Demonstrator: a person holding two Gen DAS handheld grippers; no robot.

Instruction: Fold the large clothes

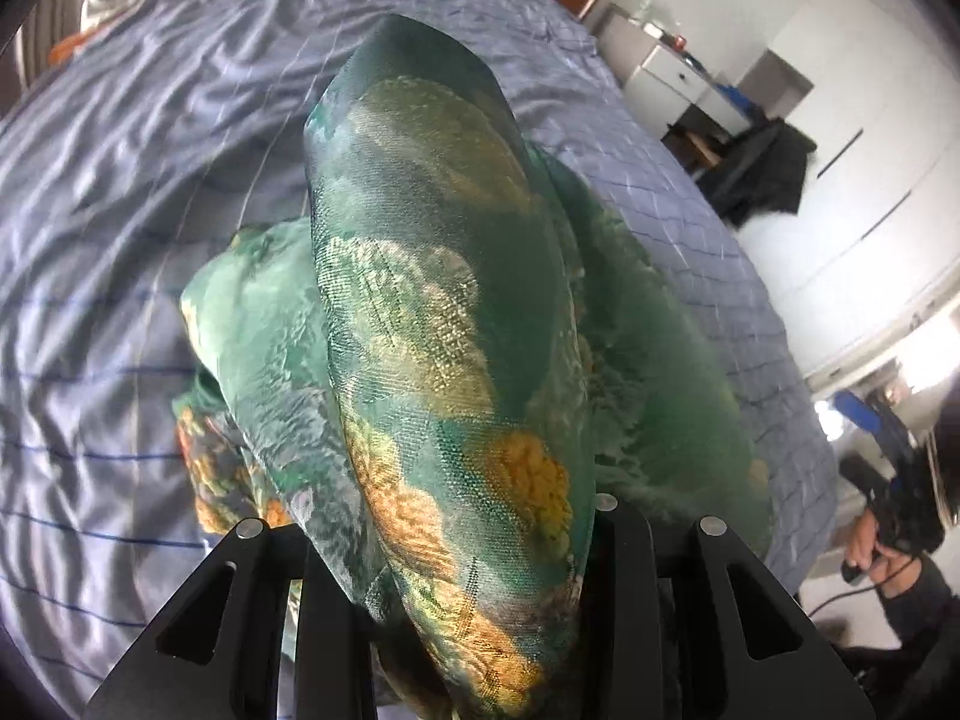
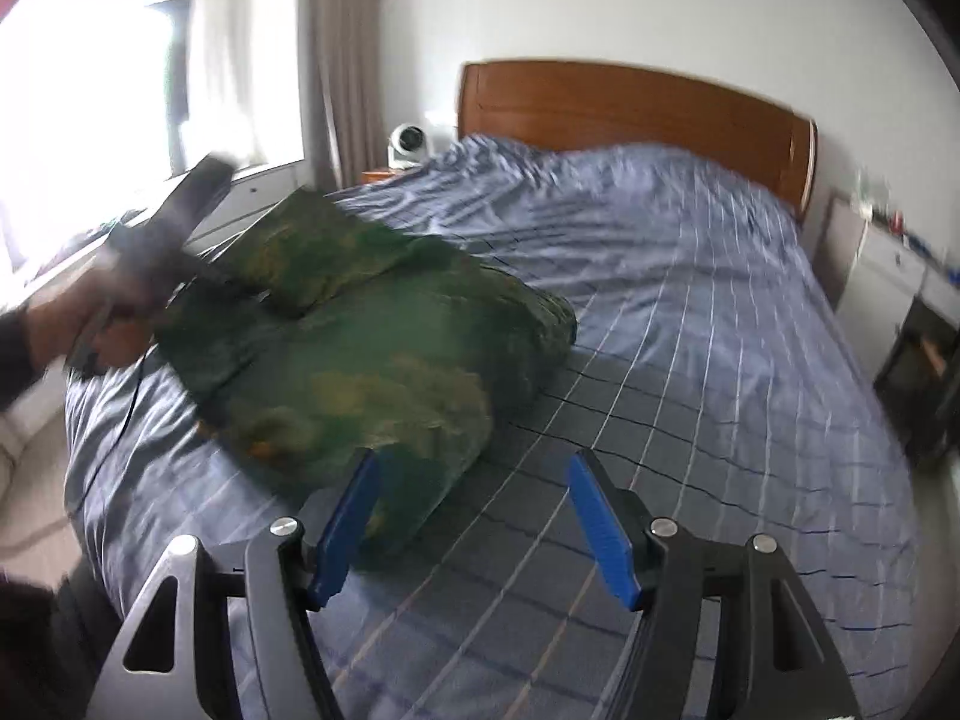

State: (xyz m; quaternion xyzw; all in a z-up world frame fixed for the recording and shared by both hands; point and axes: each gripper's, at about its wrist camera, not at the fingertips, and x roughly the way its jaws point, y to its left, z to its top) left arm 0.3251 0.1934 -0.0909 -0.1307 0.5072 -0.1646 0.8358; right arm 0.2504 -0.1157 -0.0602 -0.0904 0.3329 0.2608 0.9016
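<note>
A large green garment with orange and yellow print (image 2: 360, 354) lies bunched on the near left part of the bed. In the left wrist view a thick fold of it (image 1: 444, 324) runs up from between my left gripper's fingers. My left gripper (image 1: 462, 588) is shut on that fold and lifts it above the rest of the heap; it also shows, blurred, in the right wrist view (image 2: 180, 222). My right gripper (image 2: 474, 468) is open and empty, its blue pads (image 2: 594, 516) apart just above the bed at the garment's near edge.
The bed carries a wrinkled blue checked cover (image 2: 690, 312) and has a wooden headboard (image 2: 630, 102). A white fan (image 2: 408, 144) stands on the left nightstand. A white cabinet (image 2: 900, 276) and a dark chair (image 1: 756, 174) are on the right. A bright window (image 2: 120, 72) is on the left.
</note>
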